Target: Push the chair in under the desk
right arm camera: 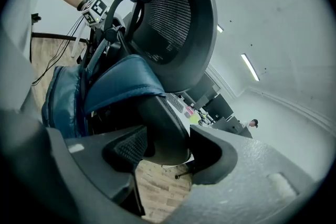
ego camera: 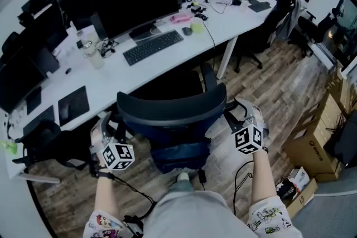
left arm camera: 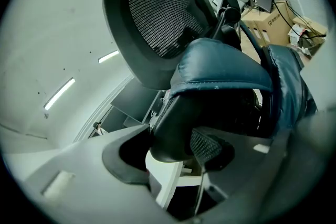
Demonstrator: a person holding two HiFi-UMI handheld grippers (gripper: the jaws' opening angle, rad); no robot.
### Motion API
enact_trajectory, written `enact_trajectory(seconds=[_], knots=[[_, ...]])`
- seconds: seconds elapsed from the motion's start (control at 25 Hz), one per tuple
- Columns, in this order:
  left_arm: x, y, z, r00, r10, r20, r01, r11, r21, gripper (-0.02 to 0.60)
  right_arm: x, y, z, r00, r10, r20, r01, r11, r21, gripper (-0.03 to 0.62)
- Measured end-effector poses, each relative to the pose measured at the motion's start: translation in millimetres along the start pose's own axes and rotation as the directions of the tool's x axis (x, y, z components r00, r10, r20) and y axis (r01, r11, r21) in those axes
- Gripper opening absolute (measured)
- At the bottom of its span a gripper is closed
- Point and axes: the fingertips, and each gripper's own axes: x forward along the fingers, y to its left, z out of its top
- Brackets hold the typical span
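at the left of the head view the left gripper (ego camera: 107, 121) reached forward from the person's bare forearm, its marker cube facing up, and met the chair's left side. in the left gripper view its jaws stood fairly wide and were clenched on the rounded front end of the left armrest (left arm camera: 173, 131), which filled the gap, with one meshed pad (left arm camera: 207, 145) against its side. in the middle the chair (ego camera: 167, 110) stood on the wooden floor (ego camera: 268, 86) with its dark curved backrest towards the person and a blue garment (ego camera: 179, 153) draped over its lower back. it faced the long white desk (ego camera: 111, 78), its backrest just short of the desk's near edge and in line with the dark opening beneath. how far the seat reached under the top could not be made out, as the backrest hid it. on the desk straight beyond the chair lay a black keyboard (ego camera: 152, 46) in front of a wide dark monitor (ego camera: 136, 5). further right the right gripper (ego camera: 238, 107) mirrored the left one, and in the right gripper view the right armrest (right arm camera: 164, 126) lay between its parted jaws, apparently pressed by both, so it was grasping that armrest. at the far right cardboard boxes (ego camera: 312, 145) sat on the floor, well apart from the chair.
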Motion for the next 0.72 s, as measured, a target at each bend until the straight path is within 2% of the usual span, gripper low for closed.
enact_trajectory(seconds=[0.4, 0.72], knots=[[29.4, 8.6, 14.8, 1.000, 0.019, -0.023, -0.019, 1.000, -0.015, 0.247, 38.3, -32.6, -3.2, 0.999, 0.002, 0.032, -0.001, 1.000, -0.014, 0.249], [45.5, 5.5, 30.5, 0.995, 0.055, -0.089, -0.059, 0.997, -0.040, 0.247, 69.3, -60.7, -13.2, 0.995, 0.045, 0.087, -0.042, 0.999, -0.034, 0.250]])
